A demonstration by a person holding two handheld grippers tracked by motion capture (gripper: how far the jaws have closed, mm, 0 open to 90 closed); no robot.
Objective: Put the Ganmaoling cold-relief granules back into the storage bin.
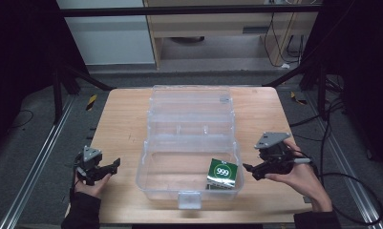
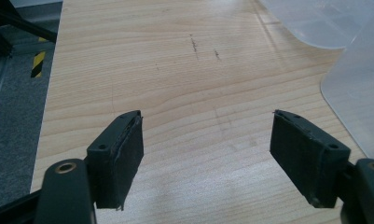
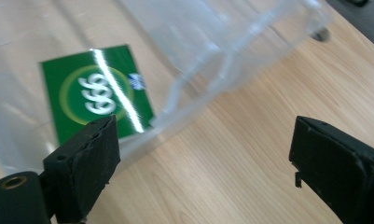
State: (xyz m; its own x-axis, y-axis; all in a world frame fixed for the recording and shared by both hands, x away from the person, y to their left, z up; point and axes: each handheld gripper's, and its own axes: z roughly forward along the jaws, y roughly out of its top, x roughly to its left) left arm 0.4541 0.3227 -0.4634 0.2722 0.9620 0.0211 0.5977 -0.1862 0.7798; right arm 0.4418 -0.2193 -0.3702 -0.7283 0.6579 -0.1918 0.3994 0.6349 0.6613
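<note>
Here the wooden surface [image 1: 122, 124] carries one big thing: a clear plastic box [image 1: 189, 167] standing at the middle, its open lid [image 1: 191, 102] laid back toward the far edge and its latch tab facing the near edge. Inside the box, in its near right corner, a green packet [image 1: 222, 175] printed with "999" leans against the wall; in the right gripper view the same packet [image 3: 96, 95] shows through the clear wall, blurred by glare.

The right tool [image 1: 249, 168] sits just beside the right wall of the box, near the surface's near right corner, pointing at the packet. Its jaws are spread wide with nothing between them. The left tool [image 1: 113, 164] rests near the near left corner, well apart from the box; its jaws are also wide and empty, over bare wood.

The packet seems to be in place, so the step in hand is probably closing the lid. To do it well, I would bring both tools up and over toward the far edge, take the free edge of the lid near each end, and swing it forward evenly, so that the hinge does not twist. The box looks light and could slide on the smooth wood, so a slow, level pull matters, with one tool ready to steady the wall. The packet stands fairly tall in its corner; check that the lid clears it before pressing the latch home.
</note>
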